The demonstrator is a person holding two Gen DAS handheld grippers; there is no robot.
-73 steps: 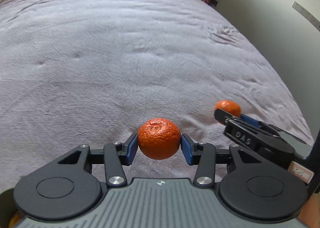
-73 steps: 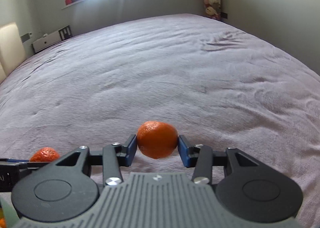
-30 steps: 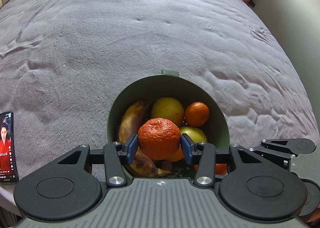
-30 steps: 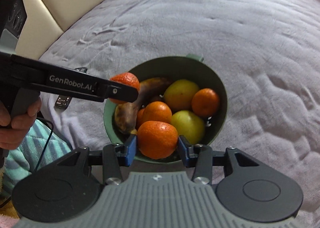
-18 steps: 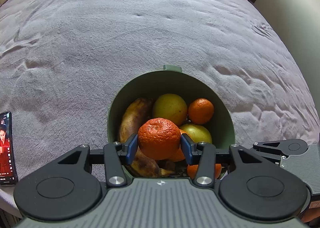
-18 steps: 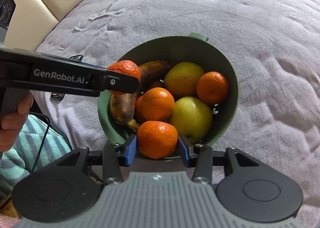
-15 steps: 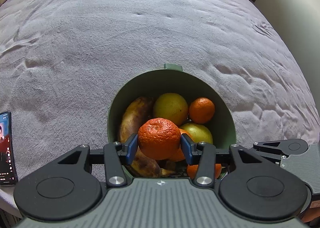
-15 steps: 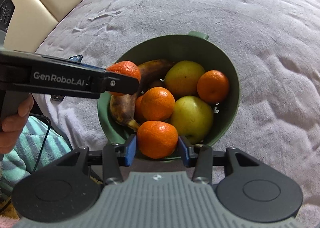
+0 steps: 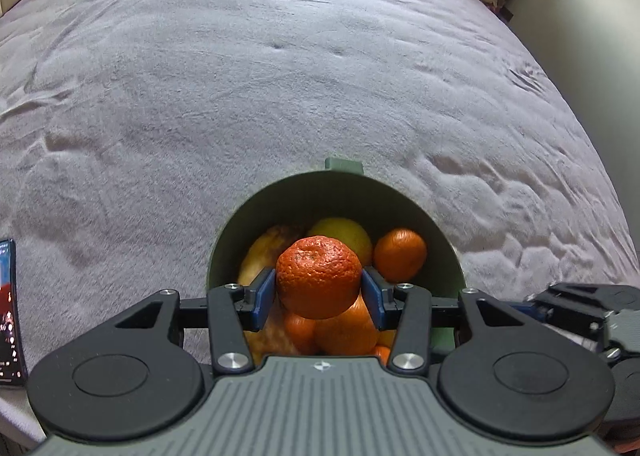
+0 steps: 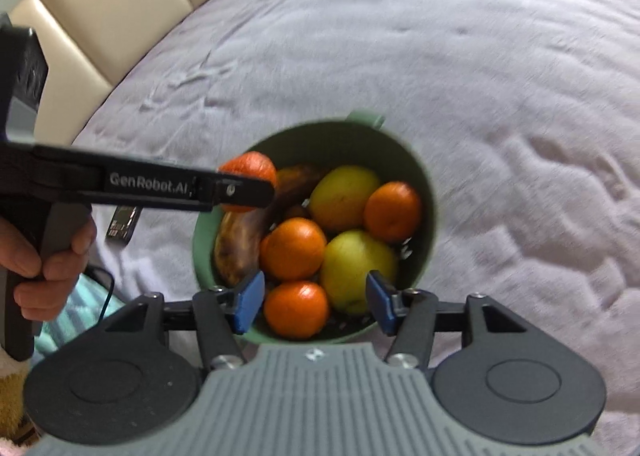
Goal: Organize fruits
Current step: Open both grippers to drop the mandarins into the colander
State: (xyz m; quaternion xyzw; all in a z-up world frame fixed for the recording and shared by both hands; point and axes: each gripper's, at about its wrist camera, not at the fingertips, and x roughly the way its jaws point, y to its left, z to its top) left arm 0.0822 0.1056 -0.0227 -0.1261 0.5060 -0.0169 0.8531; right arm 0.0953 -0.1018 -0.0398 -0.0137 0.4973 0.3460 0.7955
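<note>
- Standing over the green bowl [image 10: 420,176], the right gripper [image 10: 315,302] had its jaws spread, nothing between them; a mandarin [image 10: 296,310] lay in the bowl below.
- Left gripper [image 9: 319,296] clamped a rough mandarin [image 9: 318,276] above the bowl's fruit.
- Step judged: depositing. Next: open the left jaws, then lift clear.
- Beyond: grey bedspread [image 9: 280,76].
</note>
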